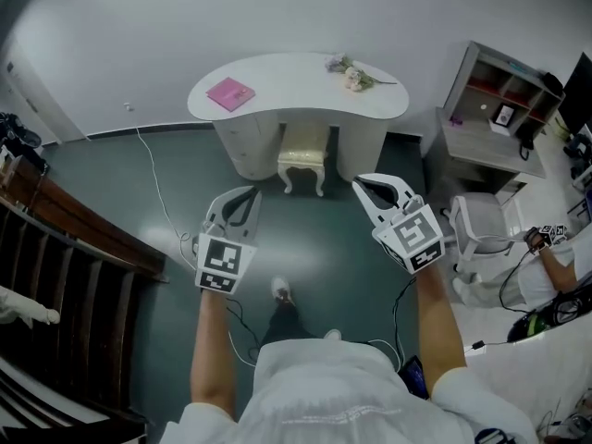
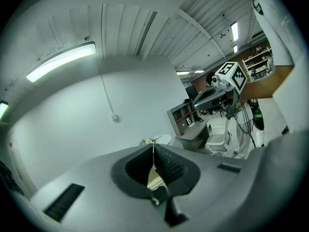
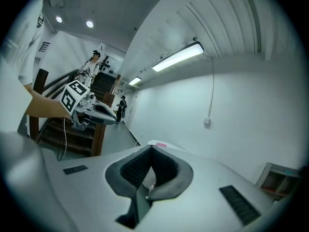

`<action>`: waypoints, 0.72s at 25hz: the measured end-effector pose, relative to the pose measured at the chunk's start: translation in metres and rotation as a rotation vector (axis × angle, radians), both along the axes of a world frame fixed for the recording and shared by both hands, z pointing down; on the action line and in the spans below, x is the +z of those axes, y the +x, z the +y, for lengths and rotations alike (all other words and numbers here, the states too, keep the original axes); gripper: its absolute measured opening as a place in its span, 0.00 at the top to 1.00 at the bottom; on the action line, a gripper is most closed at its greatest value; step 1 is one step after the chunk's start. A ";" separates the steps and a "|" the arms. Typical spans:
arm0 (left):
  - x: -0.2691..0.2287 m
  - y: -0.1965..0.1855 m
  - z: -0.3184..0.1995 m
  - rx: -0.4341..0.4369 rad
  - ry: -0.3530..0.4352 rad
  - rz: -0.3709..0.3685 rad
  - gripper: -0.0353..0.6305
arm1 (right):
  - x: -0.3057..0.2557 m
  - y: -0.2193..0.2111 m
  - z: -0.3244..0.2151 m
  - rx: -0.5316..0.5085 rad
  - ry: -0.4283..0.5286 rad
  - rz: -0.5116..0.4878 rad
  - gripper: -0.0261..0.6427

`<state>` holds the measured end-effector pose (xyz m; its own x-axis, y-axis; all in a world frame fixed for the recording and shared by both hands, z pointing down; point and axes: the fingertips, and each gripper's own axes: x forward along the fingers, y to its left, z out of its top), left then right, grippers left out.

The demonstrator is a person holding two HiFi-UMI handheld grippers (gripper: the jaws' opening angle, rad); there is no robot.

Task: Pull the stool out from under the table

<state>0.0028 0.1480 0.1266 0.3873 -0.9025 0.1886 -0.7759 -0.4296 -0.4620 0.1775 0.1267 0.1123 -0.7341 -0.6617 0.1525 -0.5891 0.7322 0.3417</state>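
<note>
Stool (image 1: 302, 162) under table (image 1: 296, 86); closed fingers (image 1: 368, 202) well short.

The table (image 1: 370, 100) is white, the book (image 1: 230, 93) on it pink, the flowers (image 1: 351, 75) on it pale (whitish, some lilac). Under the table, the stool (image 1: 302, 158) is cream. The floor (image 1: 185, 169) before the table is dark teal. The left gripper (image 1: 244, 193) and right gripper (image 1: 367, 183) are white, their cubes patterned in black-and-white squares.

Open floor (image 1: 310, 234) in front of table (image 1: 296, 86): approach unobstructed. In kneehole, stool (image 1: 302, 163) sits w/ pedestals (image 1: 245, 146) close on both sides. Dark railing (image 1: 83, 239) bounds left, white chair (image 1: 481, 225) right; cable (image 1: 155, 185) crosses floor at left.
</note>
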 end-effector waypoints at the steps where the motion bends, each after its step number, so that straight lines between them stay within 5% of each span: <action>1: -0.001 -0.003 -0.008 -0.004 0.002 0.008 0.92 | 0.001 -0.003 -0.008 0.005 -0.001 0.002 0.94; 9: 0.024 -0.035 -0.109 0.013 -0.032 0.026 0.92 | 0.006 -0.020 -0.098 0.041 -0.103 -0.109 0.94; 18: 0.029 -0.094 -0.269 0.051 -0.099 0.009 0.92 | 0.017 -0.079 -0.254 0.117 -0.145 -0.074 0.94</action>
